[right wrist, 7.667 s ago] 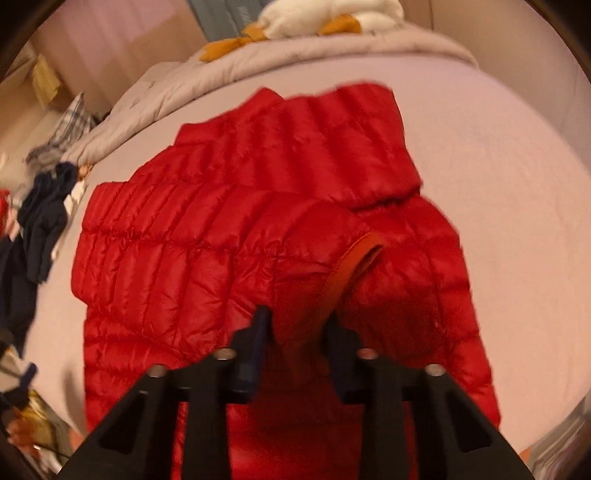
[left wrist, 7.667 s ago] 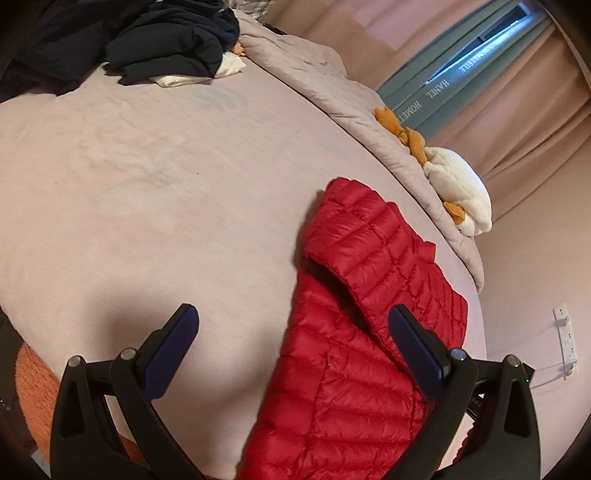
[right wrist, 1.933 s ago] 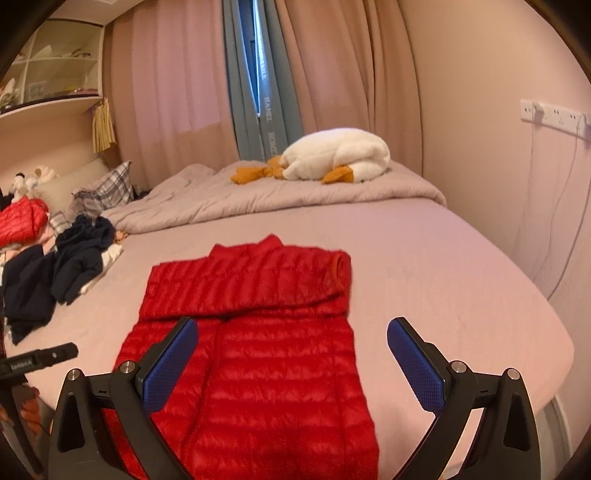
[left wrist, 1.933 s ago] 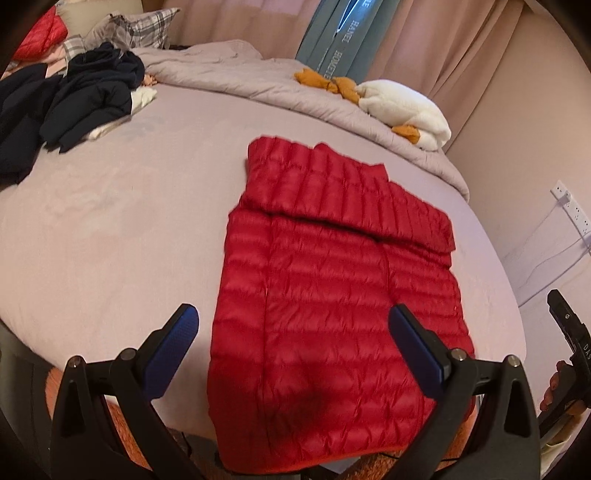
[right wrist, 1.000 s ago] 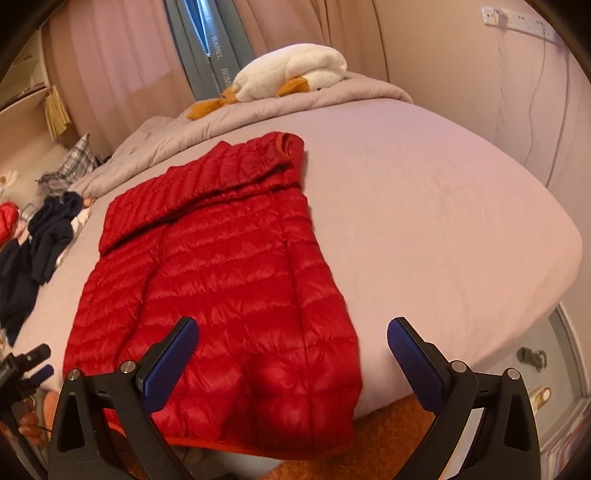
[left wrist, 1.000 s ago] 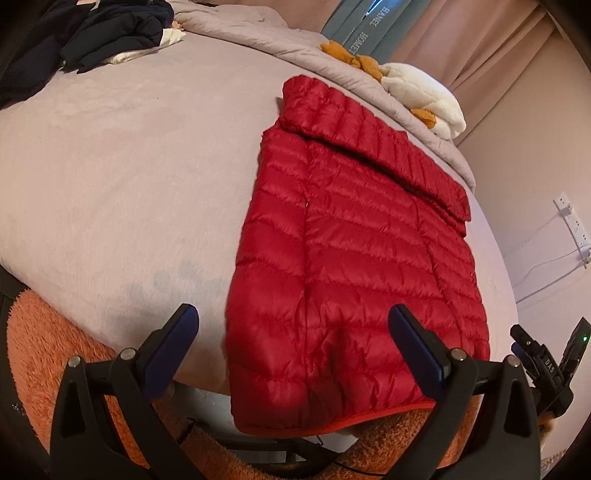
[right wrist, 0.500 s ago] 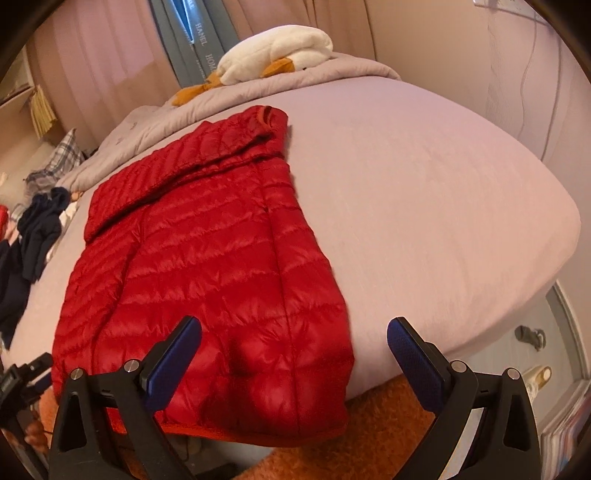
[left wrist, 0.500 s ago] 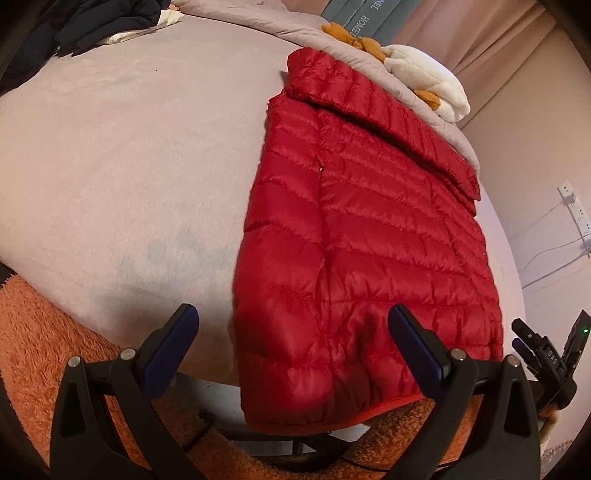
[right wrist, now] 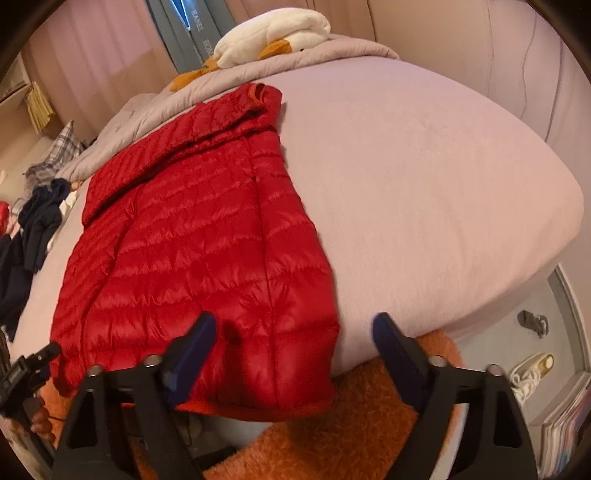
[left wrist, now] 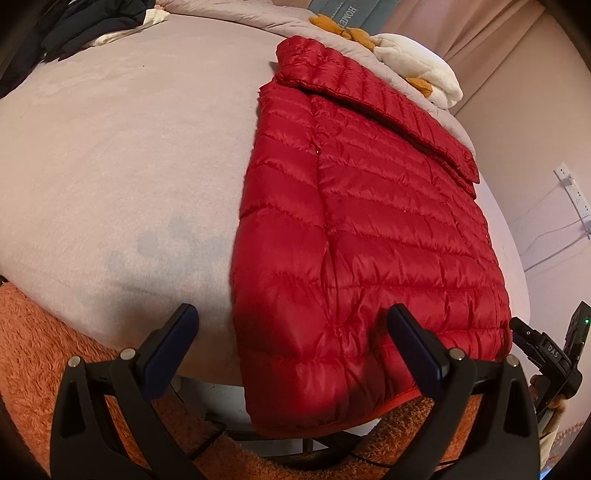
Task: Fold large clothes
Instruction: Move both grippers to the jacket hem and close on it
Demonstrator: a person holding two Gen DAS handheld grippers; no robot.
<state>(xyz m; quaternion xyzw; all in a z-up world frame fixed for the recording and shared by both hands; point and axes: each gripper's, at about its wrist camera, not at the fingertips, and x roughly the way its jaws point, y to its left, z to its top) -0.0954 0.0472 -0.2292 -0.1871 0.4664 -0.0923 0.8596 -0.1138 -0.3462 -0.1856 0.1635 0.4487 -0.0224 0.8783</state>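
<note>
A red quilted down jacket (left wrist: 369, 229) (right wrist: 195, 251) lies flat on the bed, sleeves folded across its top, its hem hanging over the near edge. My left gripper (left wrist: 295, 339) stands open over the hem's left corner, with the corner between its fingers and untouched. My right gripper (right wrist: 291, 347) hovers over the hem's right corner; its jaws are closing, with the fabric between them and the pads not pressing on it. Each gripper shows at the other view's edge: the right one (left wrist: 546, 354), the left one (right wrist: 26, 373).
The pale mauve bed sheet (left wrist: 110, 147) (right wrist: 424, 184) spreads on both sides. A white plush duck (right wrist: 273, 33) and a grey duvet (right wrist: 155, 103) lie at the far end, dark clothes (right wrist: 37, 221) far left. An orange shaggy rug (left wrist: 33, 332) lies below; a shoe (right wrist: 532, 365) is on the floor.
Both grippers have dropped toward the jacket's hem, which now looms larger. The right gripper's fingers have come closer together. The jacket has not moved.
</note>
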